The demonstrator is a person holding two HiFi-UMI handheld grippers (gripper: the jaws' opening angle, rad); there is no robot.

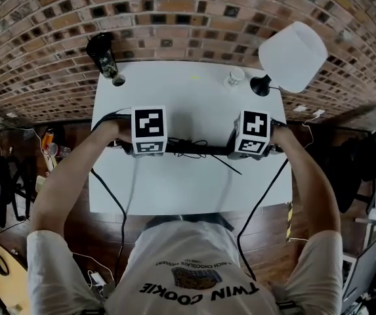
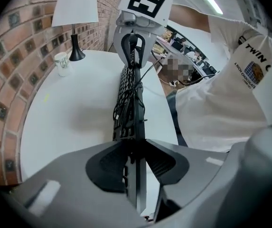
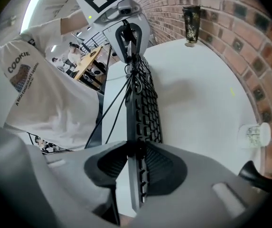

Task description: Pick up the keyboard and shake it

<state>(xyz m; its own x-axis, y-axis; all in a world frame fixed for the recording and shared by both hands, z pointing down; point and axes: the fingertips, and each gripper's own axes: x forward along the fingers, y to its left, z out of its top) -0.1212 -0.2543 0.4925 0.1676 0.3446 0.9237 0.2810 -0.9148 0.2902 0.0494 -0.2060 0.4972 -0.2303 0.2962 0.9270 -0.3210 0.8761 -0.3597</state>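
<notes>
Keyboard (image 3: 146, 103) on edge, left gripper (image 2: 133, 144), right gripper (image 3: 135, 148), fingers pinching its ends

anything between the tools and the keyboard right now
Nothing visible. The left tool and right tool are each shut on one end of the keyboard, held edge-on above the table.

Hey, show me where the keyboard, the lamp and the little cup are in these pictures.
keyboard (image 3: 147, 110), right gripper view, on its key face.
lamp (image 1: 292, 56), head view, on the white shade.
cup (image 2: 62, 63), left gripper view, on its side wall.
</notes>
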